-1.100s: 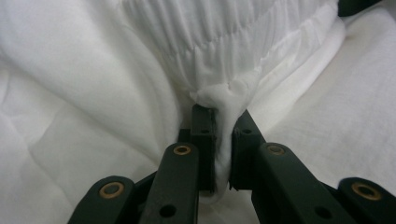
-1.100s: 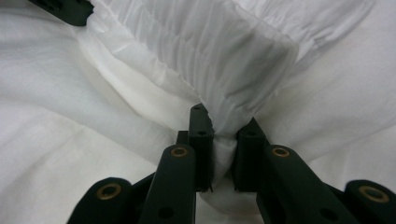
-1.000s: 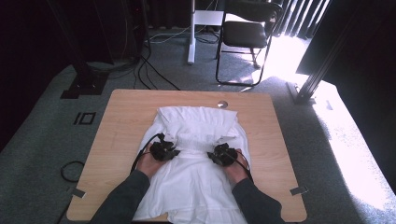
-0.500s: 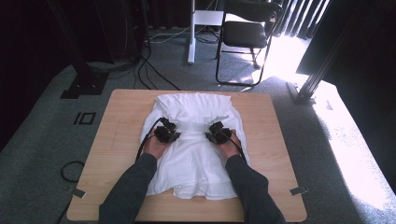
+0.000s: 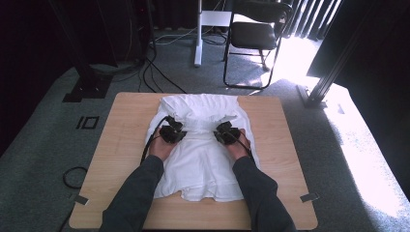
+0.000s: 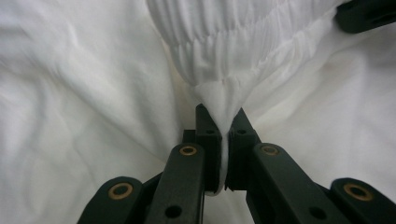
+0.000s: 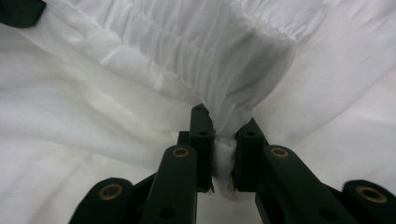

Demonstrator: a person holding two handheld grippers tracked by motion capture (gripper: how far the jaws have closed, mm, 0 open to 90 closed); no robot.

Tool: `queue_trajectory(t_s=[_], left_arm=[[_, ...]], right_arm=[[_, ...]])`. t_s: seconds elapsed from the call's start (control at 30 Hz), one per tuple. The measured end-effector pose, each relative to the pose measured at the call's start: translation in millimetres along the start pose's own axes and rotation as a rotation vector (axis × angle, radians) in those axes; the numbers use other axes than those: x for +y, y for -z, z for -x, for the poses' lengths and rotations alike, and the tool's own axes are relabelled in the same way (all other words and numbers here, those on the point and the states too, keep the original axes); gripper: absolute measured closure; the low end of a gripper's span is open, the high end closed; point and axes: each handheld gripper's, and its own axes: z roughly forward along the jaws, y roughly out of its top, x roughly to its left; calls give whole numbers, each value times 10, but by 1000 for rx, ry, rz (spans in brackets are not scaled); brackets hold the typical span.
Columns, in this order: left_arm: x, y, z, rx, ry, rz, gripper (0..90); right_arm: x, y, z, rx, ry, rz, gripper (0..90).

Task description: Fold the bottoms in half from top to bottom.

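Observation:
A white garment lies spread over the middle of the wooden table. In the high view my left gripper and right gripper sit side by side over the cloth, a hand behind each. In the left gripper view the left gripper is shut on a pinch of the gathered, elastic-ribbed band. The right gripper is shut on another bunch of the same band. Both hold that band lifted above the cloth below. The other gripper shows at each view's upper corner.
The table has bare wood left and right of the garment and a strip along the front edge. A black chair, a white post and floor cables stand beyond the far edge. A metal frame leg is at the right.
Both hands have moved away from the person and a little up, carrying the gripped band over the garment. The garment's near end has pulled back from the table's front edge.

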Motion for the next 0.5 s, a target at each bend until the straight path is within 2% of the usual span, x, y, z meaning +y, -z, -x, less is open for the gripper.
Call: queue_trajectory(t_s=[0.03,0.13,0.27,0.43,0.5], left_arm=[[34,82,1,-10,8,24,880],[155,339,32,-19,-6,93,881],[298,712,120,-26,-45,185,882],[384,1133,232,-57,-55,299,882],[386,1264,280,-66,-62,327,882]], right_arm=[[25,68,11,0,4,24,814],[129,320,41,-1,13,94,814],[294,707,48,-28,60,194,814],[445,1147,28,-37,76,324,814],[468,1284,0,-36,80,368,814]])
